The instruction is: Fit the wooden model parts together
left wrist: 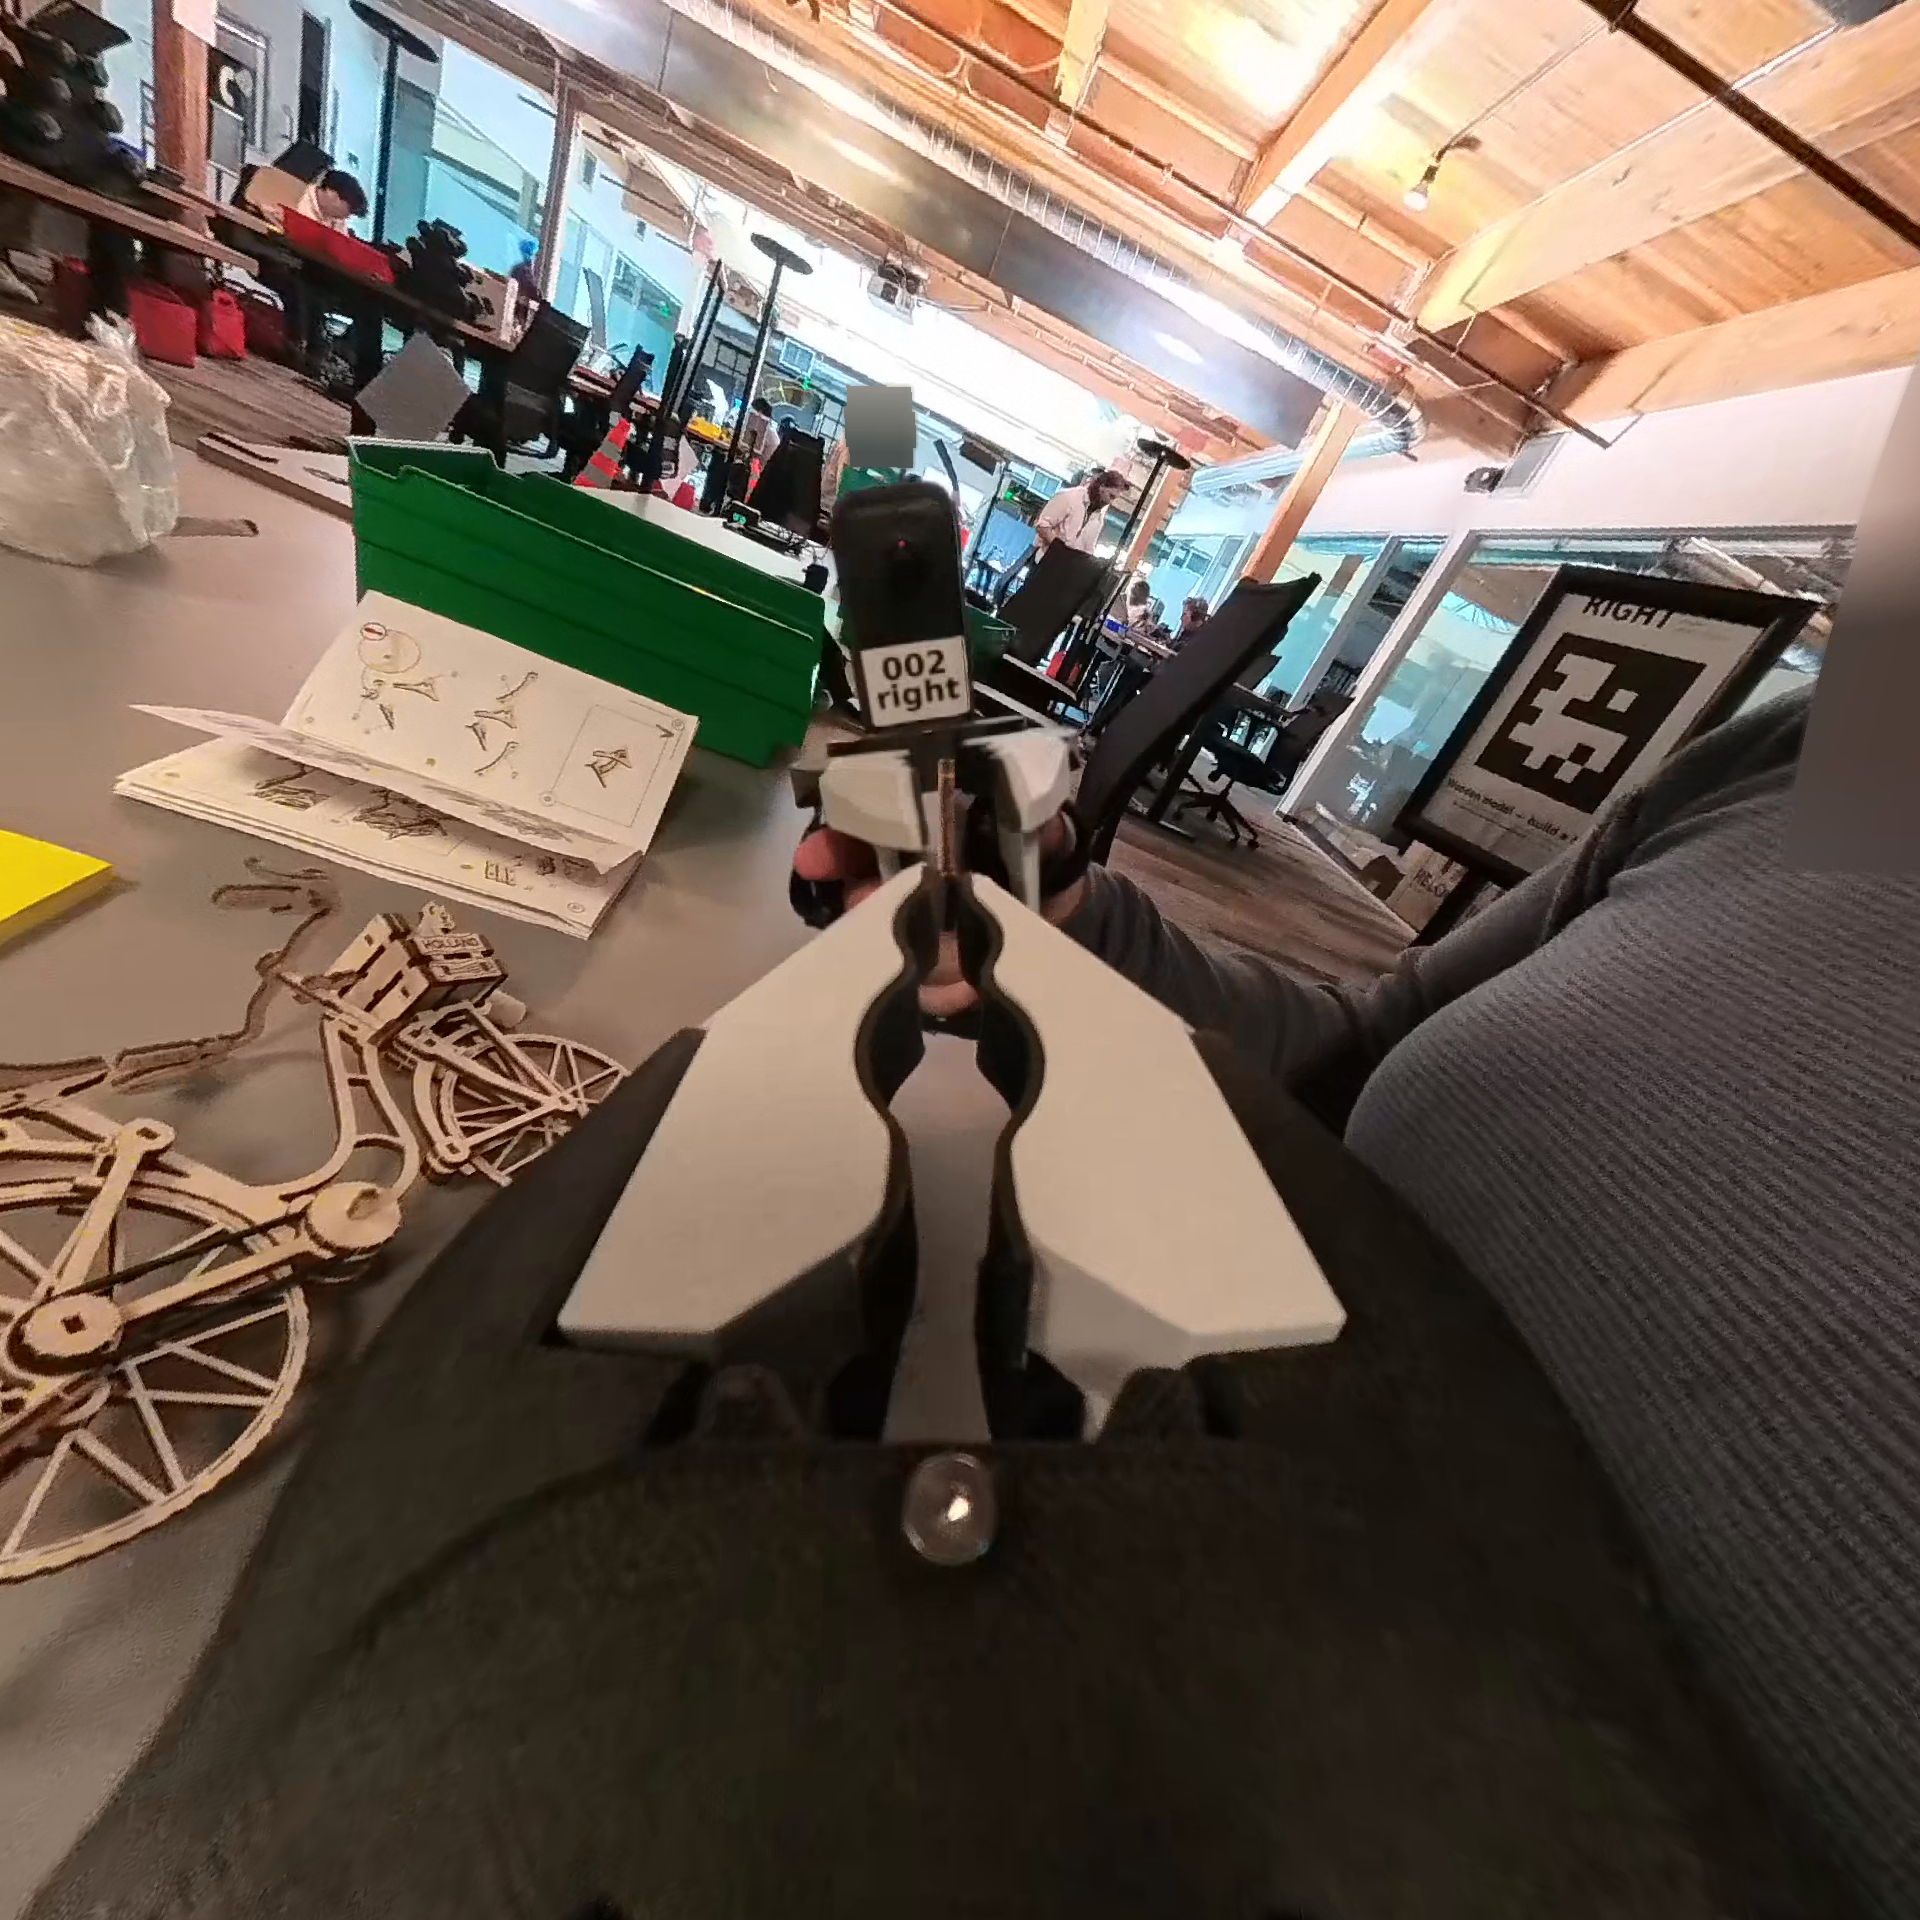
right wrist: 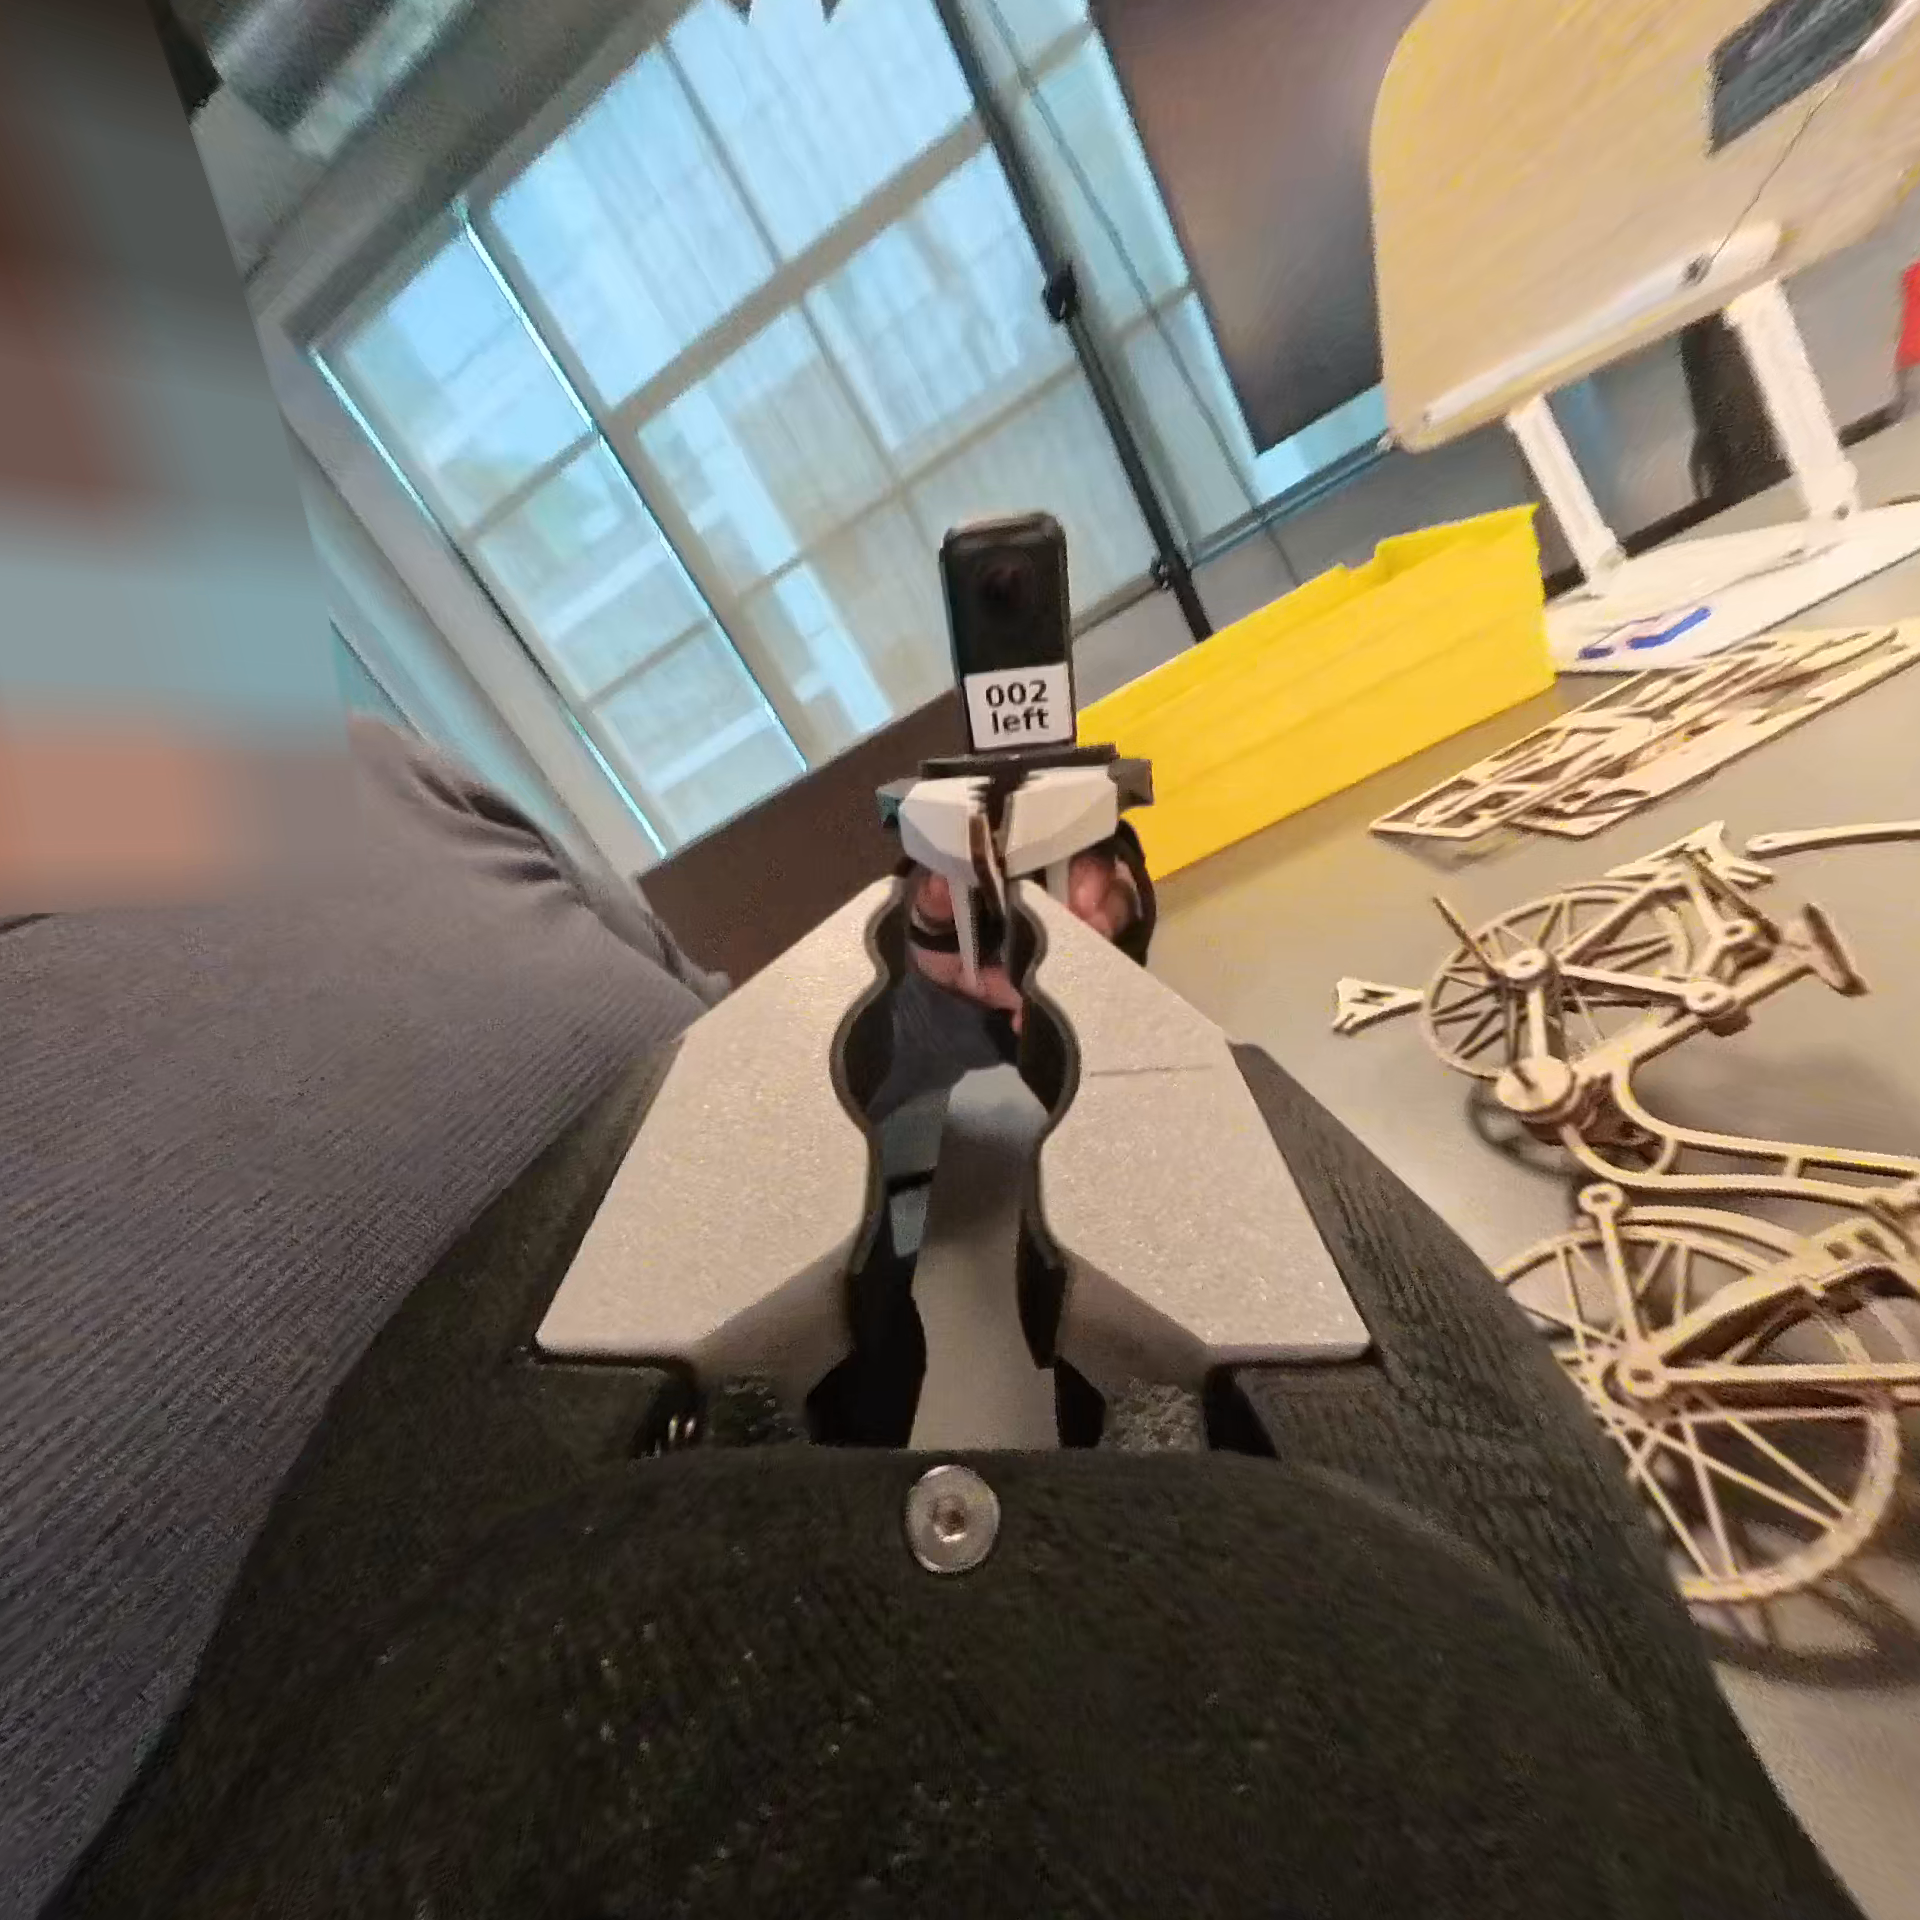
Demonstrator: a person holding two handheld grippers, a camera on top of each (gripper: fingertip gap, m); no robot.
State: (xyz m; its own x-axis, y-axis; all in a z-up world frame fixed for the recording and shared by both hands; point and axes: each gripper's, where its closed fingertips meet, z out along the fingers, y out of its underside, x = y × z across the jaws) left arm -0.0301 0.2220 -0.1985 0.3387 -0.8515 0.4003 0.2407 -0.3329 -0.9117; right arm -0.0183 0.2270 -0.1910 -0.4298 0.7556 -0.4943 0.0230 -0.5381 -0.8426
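I am facing my two claws off above the tabletop (left wrist: pixel 249 540): left claw (left wrist: pixel 948 902) and right claw (right wrist: pixel 961 902) each clamping a thin wooden piece (left wrist: pixel 947 821), lining them up to join; the bicycle model (left wrist: pixel 208 1226) is lying beside.

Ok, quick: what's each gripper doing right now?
Left gripper: closed on a flat wooden piece.
Right gripper: closed on a thin wooden strip, seen edge-on.
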